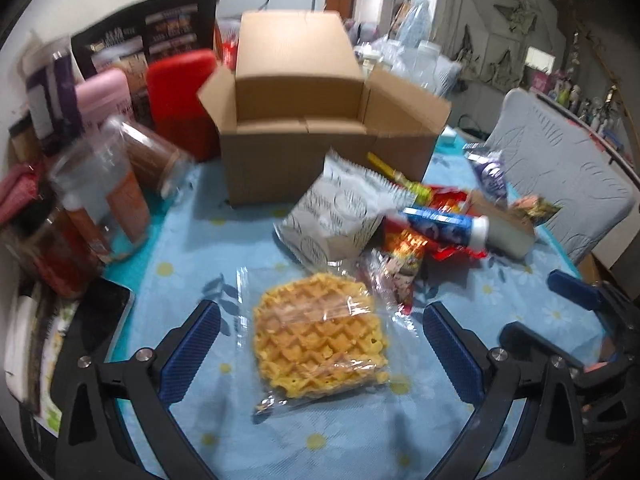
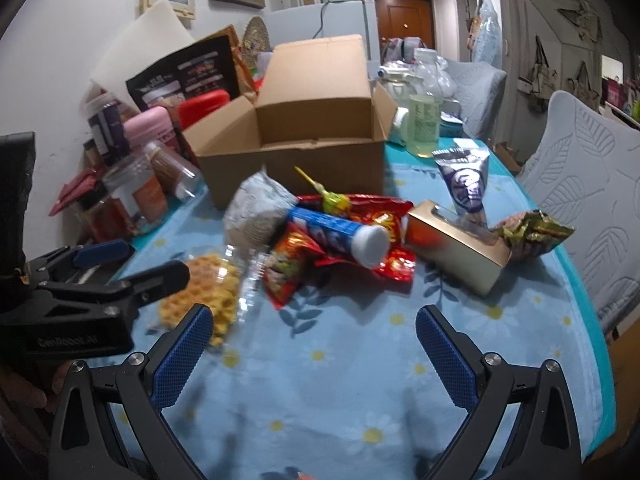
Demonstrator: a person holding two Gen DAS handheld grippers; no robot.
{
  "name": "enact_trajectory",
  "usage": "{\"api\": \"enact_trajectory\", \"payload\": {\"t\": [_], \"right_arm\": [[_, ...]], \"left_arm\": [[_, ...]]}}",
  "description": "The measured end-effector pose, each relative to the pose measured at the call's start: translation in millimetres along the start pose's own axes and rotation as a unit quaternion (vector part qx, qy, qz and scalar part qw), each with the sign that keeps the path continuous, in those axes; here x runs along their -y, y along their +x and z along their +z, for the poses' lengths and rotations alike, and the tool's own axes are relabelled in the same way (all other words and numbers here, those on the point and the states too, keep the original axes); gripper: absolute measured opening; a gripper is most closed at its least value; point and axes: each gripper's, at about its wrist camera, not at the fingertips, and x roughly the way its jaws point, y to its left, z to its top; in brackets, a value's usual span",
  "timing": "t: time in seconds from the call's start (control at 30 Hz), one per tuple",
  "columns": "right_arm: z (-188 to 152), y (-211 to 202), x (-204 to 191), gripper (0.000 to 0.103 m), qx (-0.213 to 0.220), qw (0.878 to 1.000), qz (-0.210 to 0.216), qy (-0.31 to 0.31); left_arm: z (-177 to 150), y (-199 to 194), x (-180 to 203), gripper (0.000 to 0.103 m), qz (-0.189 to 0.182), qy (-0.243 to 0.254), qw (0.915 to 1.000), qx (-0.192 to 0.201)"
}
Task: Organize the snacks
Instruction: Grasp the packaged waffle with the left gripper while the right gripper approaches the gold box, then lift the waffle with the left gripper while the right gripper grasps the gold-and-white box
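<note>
The left gripper (image 1: 320, 344) hangs with its jaws spread wide on either side of the wrapped waffle (image 1: 320, 336), which lies flat on the blue flowered tablecloth (image 1: 192, 248) near the table's front edge; its clear wrapper runs lengthwise from that edge toward the open cardboard box (image 1: 320, 136). The right gripper (image 2: 316, 344) is also wide apart, holding nothing, over bare cloth. Between waffle and box lies a heap: a white patterned bag (image 1: 336, 216), a blue tube (image 2: 340, 232) lying crosswise with its white cap toward the right edge, red packets (image 2: 372, 240) and a gold carton (image 2: 460, 248). Jars (image 1: 100, 200) crowd the left edge.
</note>
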Motion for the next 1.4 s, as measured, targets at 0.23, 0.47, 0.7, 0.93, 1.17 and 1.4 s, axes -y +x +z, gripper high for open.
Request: {"api": "enact_trajectory", "payload": {"t": [0.23, 0.47, 0.7, 0.93, 1.17, 1.4], "right_arm": [[-4.1, 17.7, 23.1, 0.103, -0.020, 1.000, -0.003, 0.018], [-5.1, 30.3, 32.0, 0.103, -0.033, 0.999, -0.006, 0.024], [-6.7, 36.0, 37.0, 0.103, -0.043, 0.999, -0.015, 0.024], [-6.6, 35.8, 45.0, 0.103, -0.044, 0.998, -0.020, 0.035], [-6.9, 35.2, 43.7, 0.103, -0.047, 0.998, -0.021, 0.030], [-6.7, 21.8, 57.9, 0.103, -0.036, 0.997, -0.049, 0.038]], "left_arm": [[-6.5, 43.3, -2.0, 0.103, 0.008, -0.037, 0.9964, -0.076], [-9.3, 52.4, 0.3, 0.103, 0.025, -0.027, 0.9960, -0.081], [-12.2, 58.4, 13.0, 0.103, 0.050, 0.004, 0.9966, -0.066], [-11.2, 58.1, 14.5, 0.103, 0.034, 0.017, 0.9968, -0.071], [-14.9, 48.1, 8.5, 0.083, 0.022, 0.014, 0.9986, -0.046], [-18.0, 30.4, 7.6, 0.080, 0.016, 0.015, 0.9993, -0.029]]}}
